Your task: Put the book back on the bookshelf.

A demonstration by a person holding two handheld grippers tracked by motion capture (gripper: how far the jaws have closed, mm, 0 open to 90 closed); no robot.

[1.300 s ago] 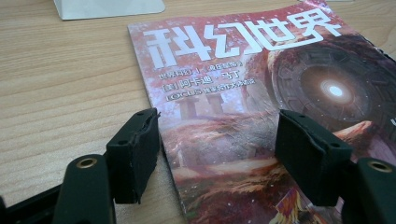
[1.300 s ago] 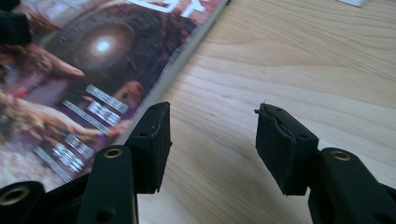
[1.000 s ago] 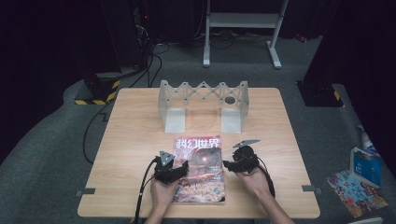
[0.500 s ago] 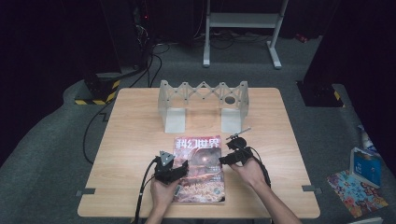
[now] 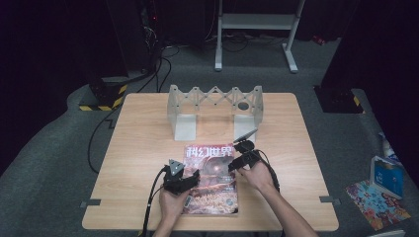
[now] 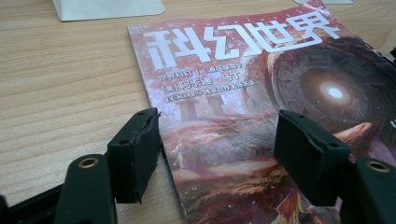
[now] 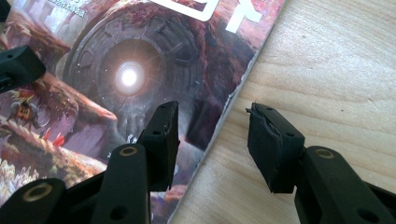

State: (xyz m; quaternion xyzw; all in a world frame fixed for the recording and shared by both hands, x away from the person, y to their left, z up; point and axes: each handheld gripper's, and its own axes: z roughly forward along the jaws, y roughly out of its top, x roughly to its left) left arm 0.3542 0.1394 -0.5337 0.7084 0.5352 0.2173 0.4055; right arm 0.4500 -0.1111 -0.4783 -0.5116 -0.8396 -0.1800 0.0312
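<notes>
A magazine [image 5: 210,182] with a red cover and white characters lies flat at the near middle of the wooden table [image 5: 138,133]. My left gripper [image 5: 190,174] rests low at the magazine's left edge. In the left gripper view it [image 6: 219,128] stands open, one jaw over the wood and the other over the cover [image 6: 243,93]. My right gripper [image 5: 233,165] is at the magazine's right edge. Its [image 7: 212,119] jaws have just been closing and straddle that edge of the cover [image 7: 130,70], with nothing pressed between the pads.
A grey folding rack [image 5: 215,103] stands upright on two feet across the back of the table. One jaw of the left gripper [image 7: 18,65] reaches in over the cover. On the floor at the right lie a blue box [image 5: 385,173] and a colourful sheet [image 5: 378,202].
My right gripper has moved left and slightly away from me, from the bare wood onto the magazine's right edge, and its jaws stand narrower. The left gripper has not moved.
</notes>
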